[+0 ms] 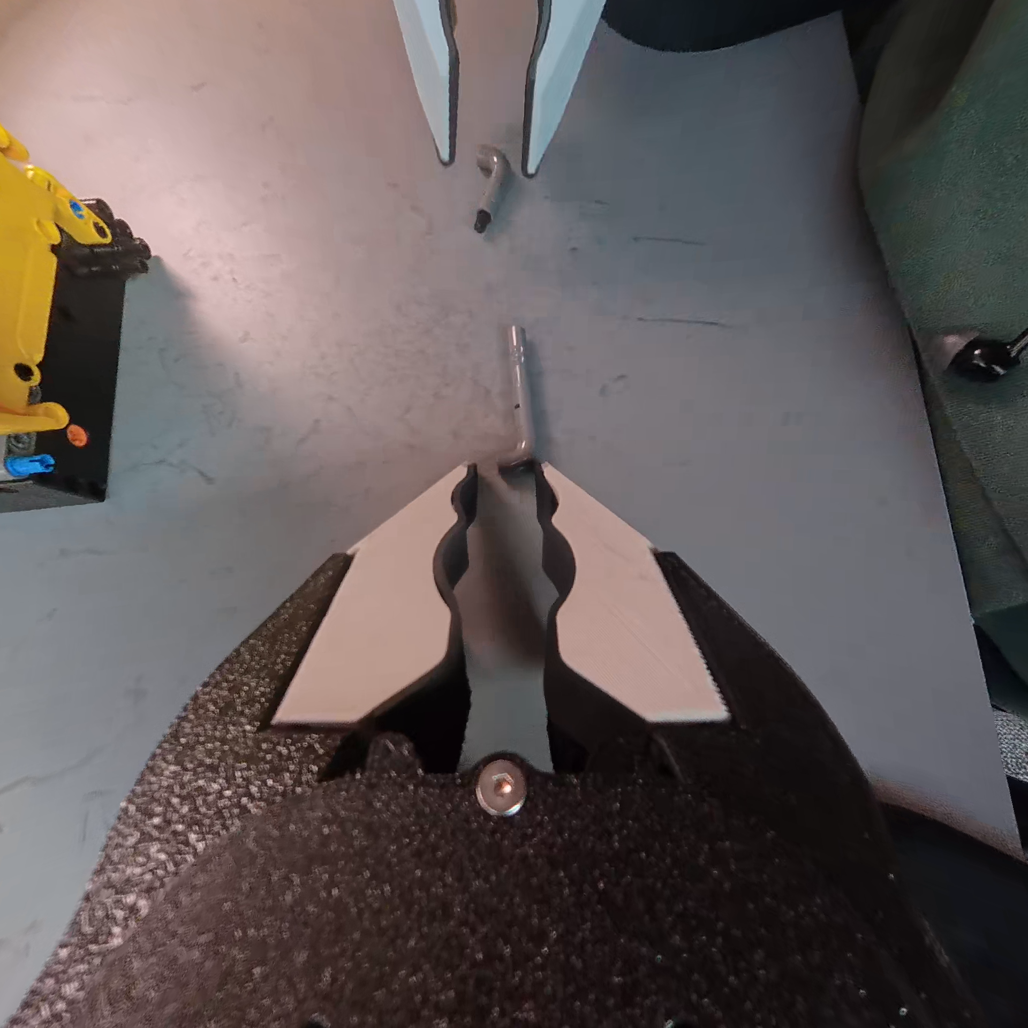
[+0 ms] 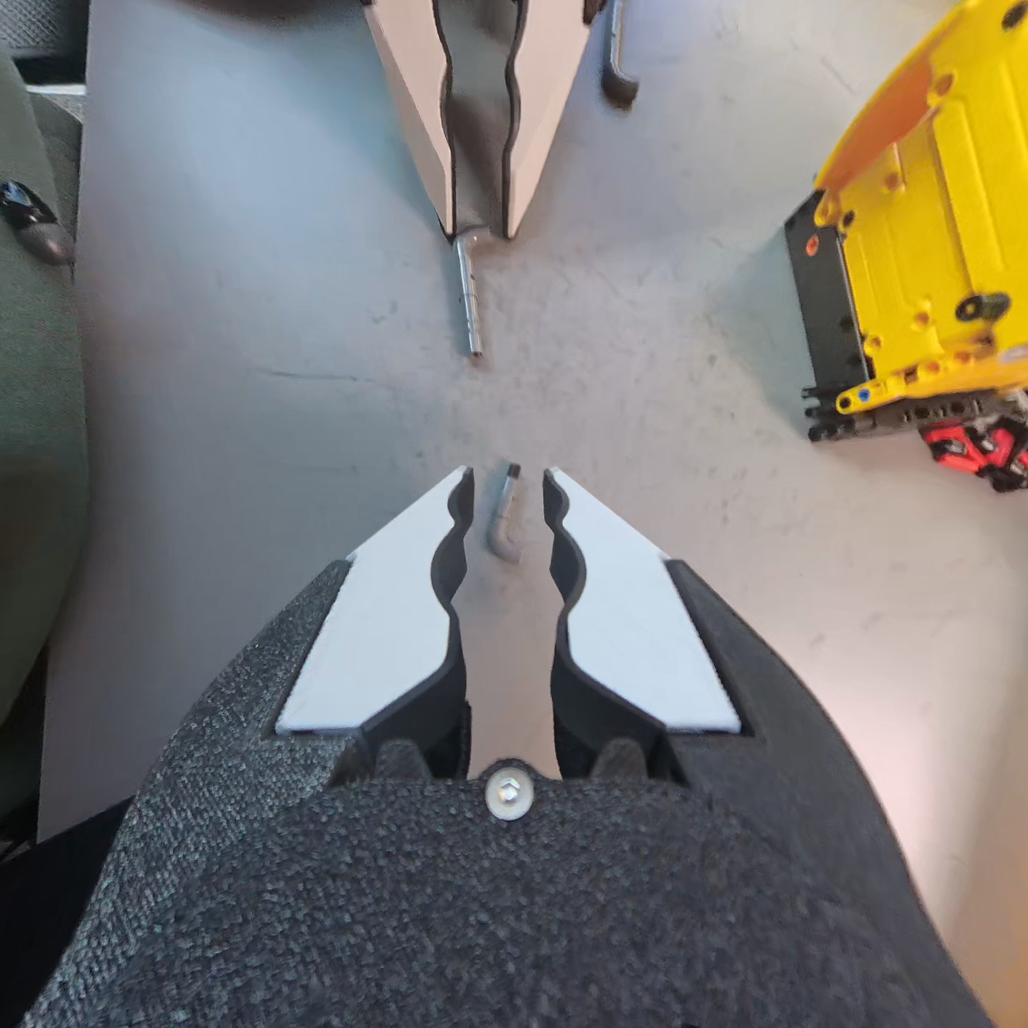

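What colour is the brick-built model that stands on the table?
Mostly yellow on a black base, with red parts: the model shows best in the right wrist view.

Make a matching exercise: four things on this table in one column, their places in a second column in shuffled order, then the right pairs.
Things
1. long silver L-shaped pin
2. short grey L-shaped pin
3. yellow and black brick-built model
4. dark bent pin

Places
A. lying between the open fingers of the right gripper
B. at the table's side, away from both grippers
C. its bent end at the fingertips of the left gripper
D. at the top edge of the right wrist view, beside the left gripper

Pairs: 1-C, 2-A, 3-B, 4-D
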Available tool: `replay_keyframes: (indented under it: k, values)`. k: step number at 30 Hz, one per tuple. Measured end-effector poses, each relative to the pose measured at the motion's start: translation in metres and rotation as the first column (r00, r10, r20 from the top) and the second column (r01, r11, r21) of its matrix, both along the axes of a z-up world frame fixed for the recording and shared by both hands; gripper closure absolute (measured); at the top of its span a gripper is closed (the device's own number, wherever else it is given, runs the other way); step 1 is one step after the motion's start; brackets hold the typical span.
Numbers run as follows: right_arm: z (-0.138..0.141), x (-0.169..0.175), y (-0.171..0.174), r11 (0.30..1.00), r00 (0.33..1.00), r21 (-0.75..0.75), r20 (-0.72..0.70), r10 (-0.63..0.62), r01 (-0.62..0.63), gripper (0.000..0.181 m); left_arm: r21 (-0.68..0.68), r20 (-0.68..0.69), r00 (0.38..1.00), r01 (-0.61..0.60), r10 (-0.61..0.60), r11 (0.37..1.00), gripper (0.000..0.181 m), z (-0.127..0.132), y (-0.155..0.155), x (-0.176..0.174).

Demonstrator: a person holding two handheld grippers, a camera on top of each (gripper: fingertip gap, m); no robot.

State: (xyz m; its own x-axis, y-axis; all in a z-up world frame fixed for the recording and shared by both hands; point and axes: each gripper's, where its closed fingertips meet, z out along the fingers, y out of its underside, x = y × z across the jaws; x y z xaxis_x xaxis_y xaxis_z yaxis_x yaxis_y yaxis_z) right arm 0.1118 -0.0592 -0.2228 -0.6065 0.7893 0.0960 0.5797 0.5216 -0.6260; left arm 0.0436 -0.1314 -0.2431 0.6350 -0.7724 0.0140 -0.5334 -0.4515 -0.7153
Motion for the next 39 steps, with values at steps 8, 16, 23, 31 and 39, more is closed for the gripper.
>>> replay_keyframes:
  k: [8, 16, 23, 31, 39]
  values:
    - [-0.013, 0.025, 0.02, 0.992, 0.993, -0.041, -0.007, -0.118, 0.118, 0.157, 0.003, 0.054, 0.998, -0.022, 0.022, 1.0, 0.157, 0.009, -0.001, -0.006]
    - [-0.016, 0.022, 0.017, 0.983, 0.987, -0.085, 0.027, -0.16, 0.162, 0.16, -0.009, 0.033, 0.999, -0.017, 0.018, 1.0, 0.157, 0.004, -0.001, -0.001]
    - [-0.019, 0.019, 0.011, 0.991, 0.994, -0.077, 0.025, -0.105, 0.106, 0.168, -0.009, 0.025, 1.0, -0.009, 0.009, 1.0, 0.157, 0.001, -0.001, 0.001]
    - [-0.019, 0.012, 0.002, 0.984, 0.982, -0.032, 0.062, 0.179, -0.177, 0.168, -0.002, 0.031, 0.999, -0.01, 0.01, 1.0, 0.159, 0.001, 0.001, 0.001]
    - [-0.019, -0.007, -0.014, 0.958, 0.953, -0.024, 0.097, 0.286, -0.285, 0.168, 0.04, 0.064, 0.998, -0.031, 0.028, 0.999, 0.158, 0.014, 0.003, -0.001]
